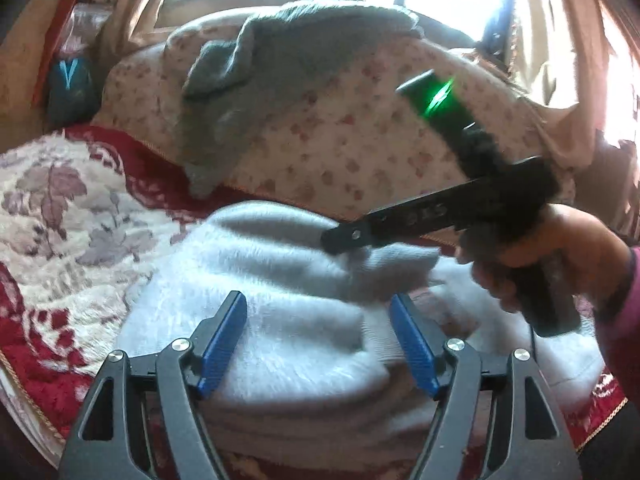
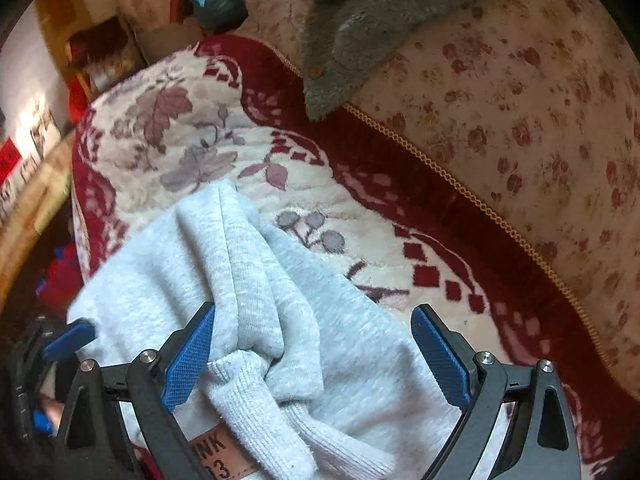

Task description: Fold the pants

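The left claw (image 1: 318, 344) stands with its blue pads (image 1: 224, 344) apart and nothing pinched; the pale grey pants (image 1: 288, 280) lie under and between them, the cloth not pressed by either pad as far as the left wrist view shows. That spread looks like a release or a readiness to take a new bite on the fold, judging by the bunched, layered edge just below. The right claw (image 2: 312, 356) is also wide open, and its left pad (image 2: 188, 356) sits close against a ribbed cuff or waistband of the pants (image 2: 224, 264), which twists into a knot-like bunch between the jaws; whether the pad touches the rib is hard to say.

The pants rest in a soft heap on a red and cream flowered blanket (image 2: 192, 128) spread over what seems to be a bed or sofa, probably because that gives a broad, flat place to fold. Behind stands a rose-print cushion (image 2: 520, 120) with a grey fleece garment (image 2: 360, 32) draped over it.

A person's hand (image 1: 560, 256) grips the right tool's handle. A tan label (image 2: 216, 456) near the bottom edge is cut off, its lettering partly hidden. The window glare washes out the far background, and motion blur softens the pants' edges.
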{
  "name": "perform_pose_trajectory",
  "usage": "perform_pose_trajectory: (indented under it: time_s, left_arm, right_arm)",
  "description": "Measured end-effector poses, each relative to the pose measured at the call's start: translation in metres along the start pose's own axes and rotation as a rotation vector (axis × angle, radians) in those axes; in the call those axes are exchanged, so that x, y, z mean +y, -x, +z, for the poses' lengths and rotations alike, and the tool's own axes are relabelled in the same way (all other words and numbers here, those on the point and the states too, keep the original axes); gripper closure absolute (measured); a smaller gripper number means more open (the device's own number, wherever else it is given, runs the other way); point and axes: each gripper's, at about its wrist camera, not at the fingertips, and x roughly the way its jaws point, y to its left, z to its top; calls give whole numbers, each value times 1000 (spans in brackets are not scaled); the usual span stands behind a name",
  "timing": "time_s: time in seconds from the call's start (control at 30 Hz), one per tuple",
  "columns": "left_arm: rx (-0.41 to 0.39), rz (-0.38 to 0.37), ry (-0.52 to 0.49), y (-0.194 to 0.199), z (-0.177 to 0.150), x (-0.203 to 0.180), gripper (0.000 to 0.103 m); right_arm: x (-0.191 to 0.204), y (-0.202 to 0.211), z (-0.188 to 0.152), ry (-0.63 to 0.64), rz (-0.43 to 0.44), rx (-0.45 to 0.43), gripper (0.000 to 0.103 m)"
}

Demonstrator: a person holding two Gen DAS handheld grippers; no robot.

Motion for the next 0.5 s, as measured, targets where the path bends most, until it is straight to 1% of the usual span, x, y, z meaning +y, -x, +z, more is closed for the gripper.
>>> perform_pose_trajectory:
  time_s: [0.07,0.1,0.13,0.17,0.2,0.27,0.4,0.43,0.5]
  left_arm:
    - [24,25,-19,-10,-4,-1,29]
    - [35,34,-36,-14,-9,-4,28]
    - [43,43,-47,-15,-13,-4,28]
    - [49,57,-62,-18,-16,-5,27]
    - [52,63,-65,-19,-20,-4,27]
    - [56,62,-58,-19,-20,-1,28]
    - [53,73,-47,-9,-15,-6,25]
    - [54,79,-44,-8,-14,-7,23]
    - [54,103,-33,-4,-11,-9,22]
  right_arm:
    - [0,-6,0,-12,1,-4,5]
    - [1,-10,-1,-2,-12,-11,3]
    - [4,-16,-3,23,-44,-24,1]
    - [5,-24,-4,44,-66,-26,0]
    - [4,-31,-6,43,-68,-21,0]
    - [-5,-39,-8,-23,-26,-10,0]
    - [-13,-18,-9,-98,40,-45,0]
    - [-13,-9,-10,-111,56,-60,0]
    - [-12,10,-14,-129,55,-85,0]
